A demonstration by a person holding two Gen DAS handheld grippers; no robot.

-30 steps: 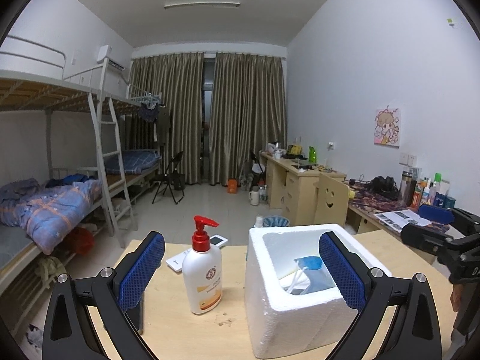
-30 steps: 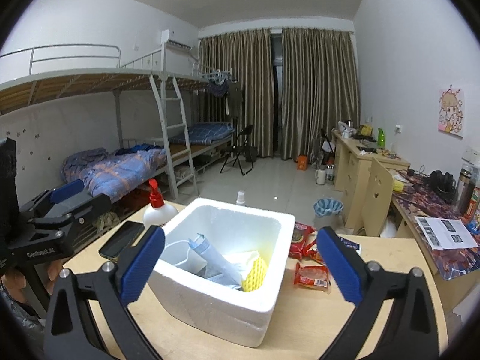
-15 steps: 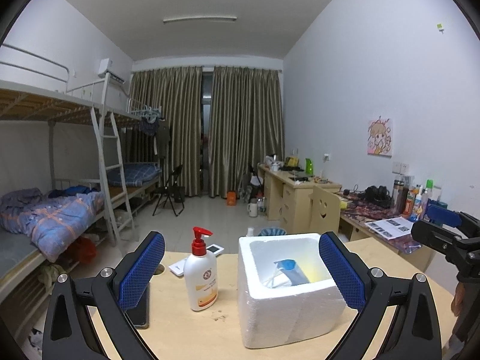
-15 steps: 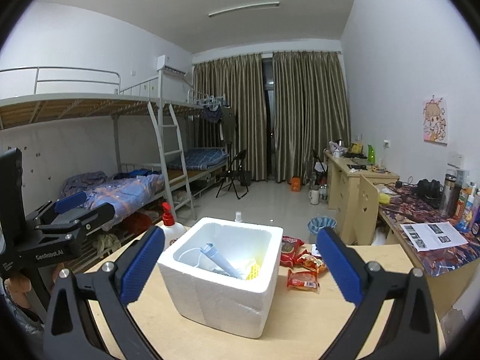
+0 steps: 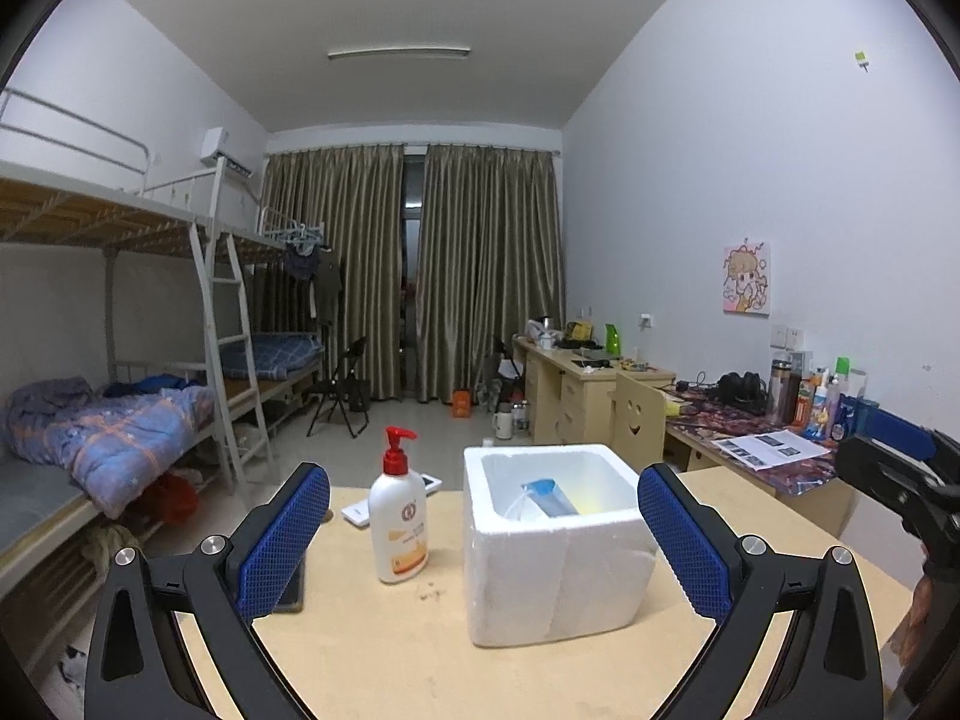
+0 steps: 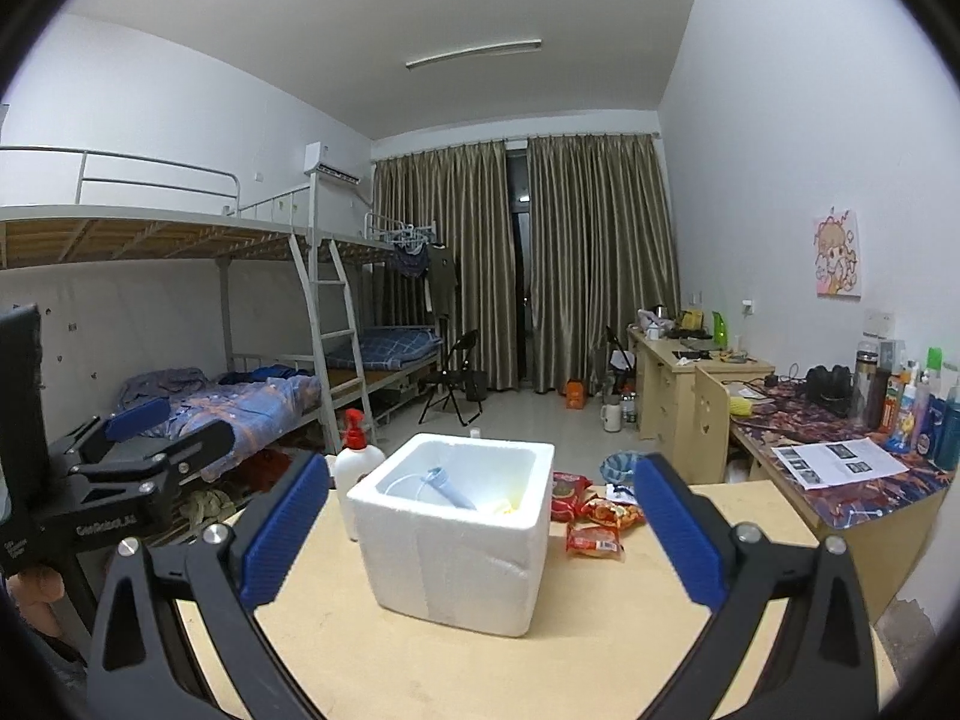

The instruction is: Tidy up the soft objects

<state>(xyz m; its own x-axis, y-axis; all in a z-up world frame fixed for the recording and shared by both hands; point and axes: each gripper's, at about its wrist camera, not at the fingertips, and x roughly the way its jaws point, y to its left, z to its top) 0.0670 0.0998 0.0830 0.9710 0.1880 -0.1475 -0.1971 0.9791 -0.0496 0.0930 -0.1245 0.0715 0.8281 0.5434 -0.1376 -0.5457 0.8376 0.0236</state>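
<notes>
Left wrist view: the left gripper (image 5: 483,531) was fully spread and held nothing, its blue pads in the lower left and lower right of the frame. Between them on the wooden table (image 5: 372,654) stood a white foam box (image 5: 555,564), just right of centre, open at the top. A blue-and-white soft item (image 5: 543,495) lay inside it beside a yellow patch too dim to identify. A lotion pump bottle (image 5: 398,516) with a red pump stood upright just left of the box, not touching it. A dark phone (image 5: 291,591) lay flat partly behind the left pad. The right gripper (image 5: 900,474) appeared at the right edge.

Right wrist view: the right gripper (image 6: 480,531) was likewise wide apart and empty. The foam box (image 6: 462,540) sat at centre frame between its pads. Three red snack packets (image 6: 594,525) lay on the table (image 6: 600,648) just right of the box. The pump bottle (image 6: 355,462) stood behind the box's left corner. The left gripper (image 6: 138,444) showed at the left edge.
</notes>
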